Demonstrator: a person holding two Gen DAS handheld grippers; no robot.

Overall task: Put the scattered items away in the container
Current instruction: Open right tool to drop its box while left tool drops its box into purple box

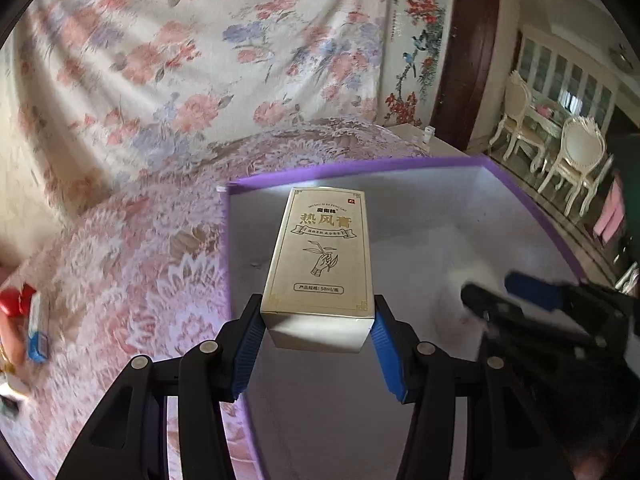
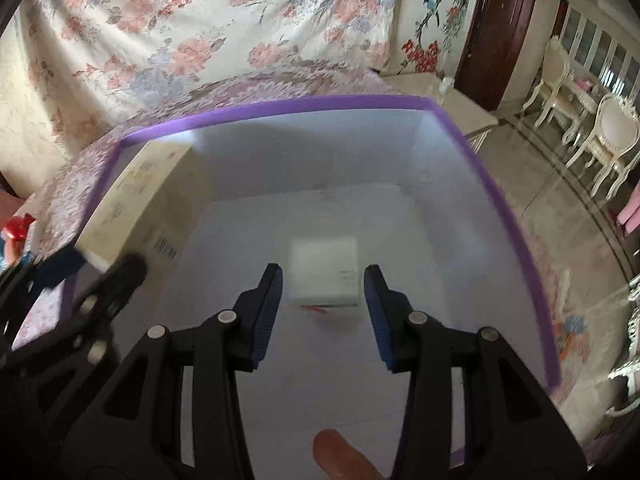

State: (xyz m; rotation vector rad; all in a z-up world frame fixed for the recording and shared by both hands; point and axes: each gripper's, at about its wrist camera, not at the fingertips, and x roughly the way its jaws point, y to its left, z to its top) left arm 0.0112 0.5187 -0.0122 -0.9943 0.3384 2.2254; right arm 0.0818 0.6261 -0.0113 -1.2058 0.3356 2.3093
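My left gripper is shut on the near end of a cream-gold carton printed with Chinese text. It holds the carton above the left side of the purple-rimmed container. The right wrist view shows the same carton and left gripper at the container's left wall. My right gripper hangs over the container's middle, fingers apart. A small white box lies blurred on the white floor just past the fingertips, with a gap at each pad. The right gripper is blurred in the left wrist view.
The container rests on a pink lace-patterned cloth. A red item and a blue-and-white packet lie on the cloth at the far left. White chairs stand beyond the right side. A person's fingertip shows at the bottom.
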